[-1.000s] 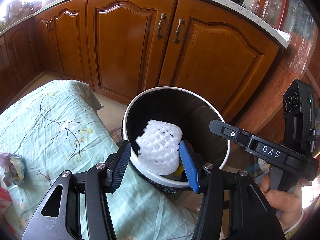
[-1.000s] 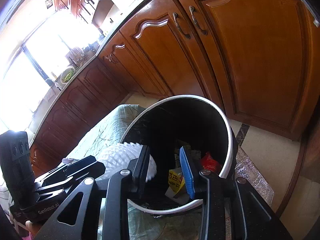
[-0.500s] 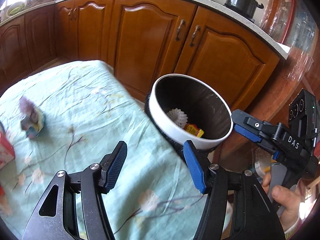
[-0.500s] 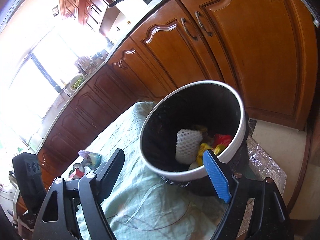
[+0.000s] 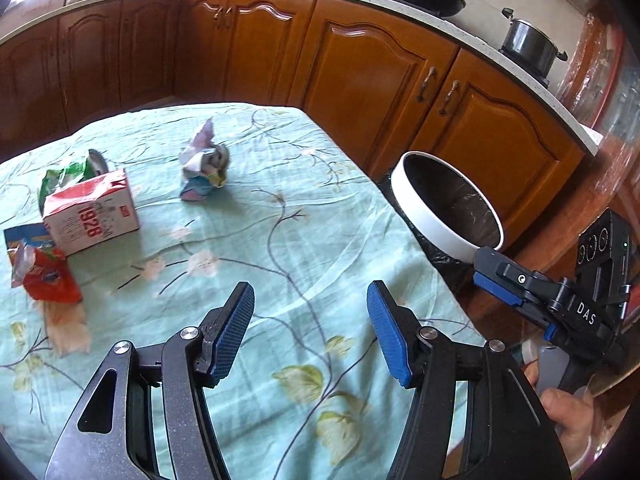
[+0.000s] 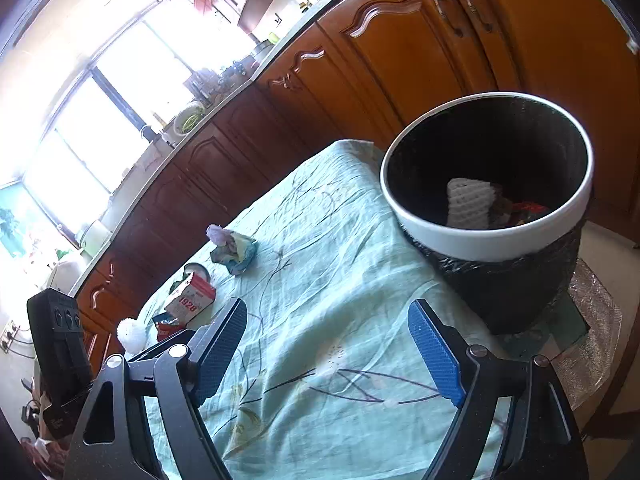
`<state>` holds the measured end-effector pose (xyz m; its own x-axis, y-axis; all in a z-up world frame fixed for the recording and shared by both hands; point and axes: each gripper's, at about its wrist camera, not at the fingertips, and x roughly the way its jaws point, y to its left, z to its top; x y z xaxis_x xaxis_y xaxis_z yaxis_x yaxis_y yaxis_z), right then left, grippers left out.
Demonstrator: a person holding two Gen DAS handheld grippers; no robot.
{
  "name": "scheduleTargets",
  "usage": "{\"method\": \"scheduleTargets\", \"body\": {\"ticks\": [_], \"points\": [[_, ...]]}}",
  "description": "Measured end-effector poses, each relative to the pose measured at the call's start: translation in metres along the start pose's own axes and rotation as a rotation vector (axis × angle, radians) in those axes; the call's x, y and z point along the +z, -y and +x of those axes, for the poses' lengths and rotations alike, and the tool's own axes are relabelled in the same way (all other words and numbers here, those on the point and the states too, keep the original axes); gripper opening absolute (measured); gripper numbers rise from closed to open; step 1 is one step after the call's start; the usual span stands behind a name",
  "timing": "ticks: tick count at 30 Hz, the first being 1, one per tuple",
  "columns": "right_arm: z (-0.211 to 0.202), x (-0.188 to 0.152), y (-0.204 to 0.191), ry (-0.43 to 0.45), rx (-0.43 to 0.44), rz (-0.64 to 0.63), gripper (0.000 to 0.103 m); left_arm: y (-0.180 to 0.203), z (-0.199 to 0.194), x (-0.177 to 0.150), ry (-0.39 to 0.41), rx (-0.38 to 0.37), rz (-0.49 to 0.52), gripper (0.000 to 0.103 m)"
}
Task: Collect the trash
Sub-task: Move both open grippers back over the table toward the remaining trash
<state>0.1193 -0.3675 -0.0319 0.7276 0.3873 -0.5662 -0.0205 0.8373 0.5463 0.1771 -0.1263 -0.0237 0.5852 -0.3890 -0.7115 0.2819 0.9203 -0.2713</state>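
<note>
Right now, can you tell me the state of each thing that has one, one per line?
left gripper: open, nothing between the pads.
right gripper: open, empty.
trash bin: uncovered, holds a white foam net and other trash.
milk carton: lying on its side on the table.
crumpled wrapper: on the table, not collected.
red snack bag: crumpled on the table.
cabinet doors: shut.

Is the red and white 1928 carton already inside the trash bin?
No, the 1928 carton lies on the green tablecloth, well away from the trash bin at the table's edge.
</note>
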Motion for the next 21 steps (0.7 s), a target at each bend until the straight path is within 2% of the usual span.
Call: {"method": "scheduleTargets", "body": {"ticks": [8,21], "points": [[0.024,-0.014,-0.040,-0.059,0.033,-0.066,0.085,-0.050,-0.025,-0.014,0.022,0.055,-0.094,0.059],[0.062,-0.012,-0.094,-0.111,0.079,-0.157,0.085,-0.115,-0.058,-0.021,0.080,0.137,-0.217,0.059]]}}
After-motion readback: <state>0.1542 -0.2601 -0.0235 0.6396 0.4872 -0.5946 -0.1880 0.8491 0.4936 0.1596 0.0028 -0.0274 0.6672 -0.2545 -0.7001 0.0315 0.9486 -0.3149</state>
